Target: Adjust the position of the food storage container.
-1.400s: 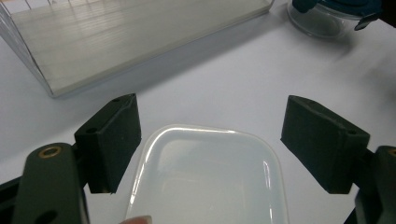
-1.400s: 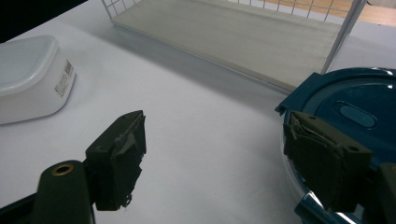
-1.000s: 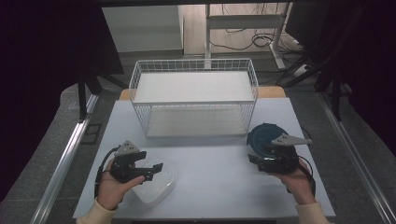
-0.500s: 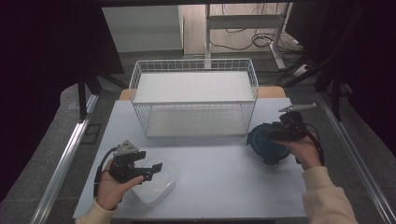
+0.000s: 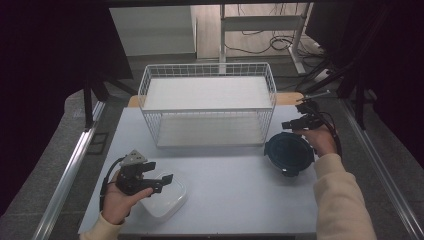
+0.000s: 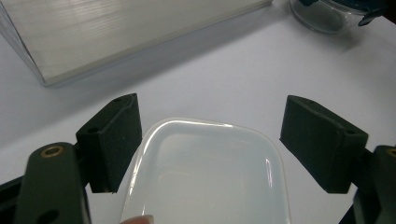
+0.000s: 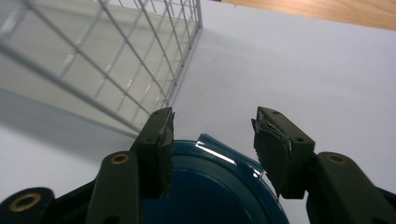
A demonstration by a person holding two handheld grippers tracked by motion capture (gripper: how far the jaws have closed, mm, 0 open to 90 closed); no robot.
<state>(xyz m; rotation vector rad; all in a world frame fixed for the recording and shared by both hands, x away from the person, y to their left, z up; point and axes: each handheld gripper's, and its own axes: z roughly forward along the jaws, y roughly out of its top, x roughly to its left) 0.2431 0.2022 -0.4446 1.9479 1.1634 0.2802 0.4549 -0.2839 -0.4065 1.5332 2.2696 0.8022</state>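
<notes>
A white rectangular container with a translucent lid (image 5: 165, 197) sits at the table's front left. My left gripper (image 5: 160, 172) hovers over its far end, open, with a jaw on either side of the lid (image 6: 210, 177) and not touching it. A round container with a dark teal lid (image 5: 289, 152) stands at the right, beside the wire basket. My right gripper (image 5: 291, 123) is held just beyond its far rim, open; in the right gripper view the teal lid (image 7: 205, 186) lies below the gap between the jaws, which hold nothing.
A white wire basket (image 5: 207, 102) with a pale floor takes up the table's far middle; its corner mesh (image 7: 107, 60) is close to my right gripper. A wooden strip runs along the table's far edge (image 7: 327, 9). Dark stands and cables lie beyond.
My right gripper has moved away from me, from the teal lid's near side to just past its far rim, next to the basket's right corner. The left gripper has stayed put.
</notes>
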